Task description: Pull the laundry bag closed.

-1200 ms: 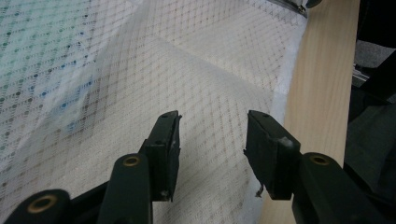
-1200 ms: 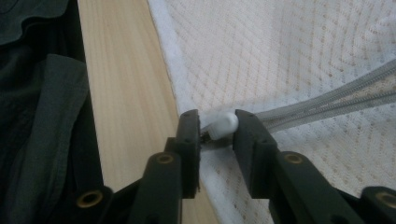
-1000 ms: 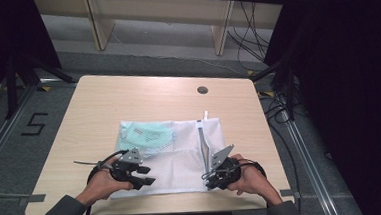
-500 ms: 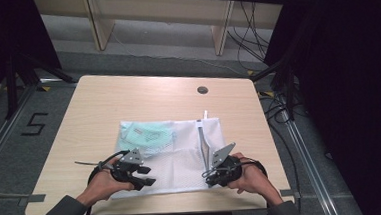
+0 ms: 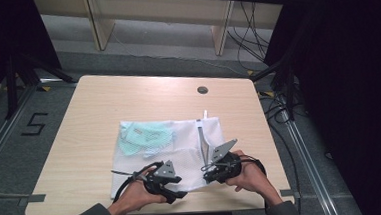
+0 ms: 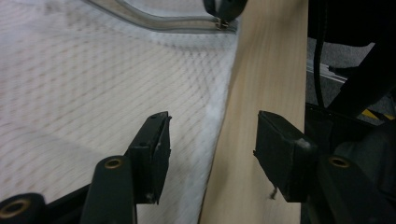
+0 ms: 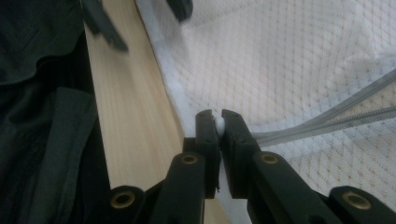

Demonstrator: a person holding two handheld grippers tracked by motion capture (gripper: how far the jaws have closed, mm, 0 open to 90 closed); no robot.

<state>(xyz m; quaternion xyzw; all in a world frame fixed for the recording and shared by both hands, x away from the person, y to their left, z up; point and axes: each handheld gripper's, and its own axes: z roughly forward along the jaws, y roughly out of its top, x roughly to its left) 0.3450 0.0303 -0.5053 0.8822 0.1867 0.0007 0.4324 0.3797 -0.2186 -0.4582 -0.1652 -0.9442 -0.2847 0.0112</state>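
At table's near edge, right hand-held gripper (image 7: 217, 122) pinches mesh bag (image 7: 289, 60) corner.

Left gripper shifts and opens

My left gripper (image 5: 180, 194) has slid toward three o'clock along the near edge of the white mesh zippered laundry bag (image 5: 180, 143), closer to my right gripper (image 5: 208, 174); its jaws have just been opening and now straddle the bag's hem without pressing it.

I see a light wooden desk (image 5: 103, 113); a white mesh laundry bag (image 5: 181, 153) lies flat by its near edge, middle.
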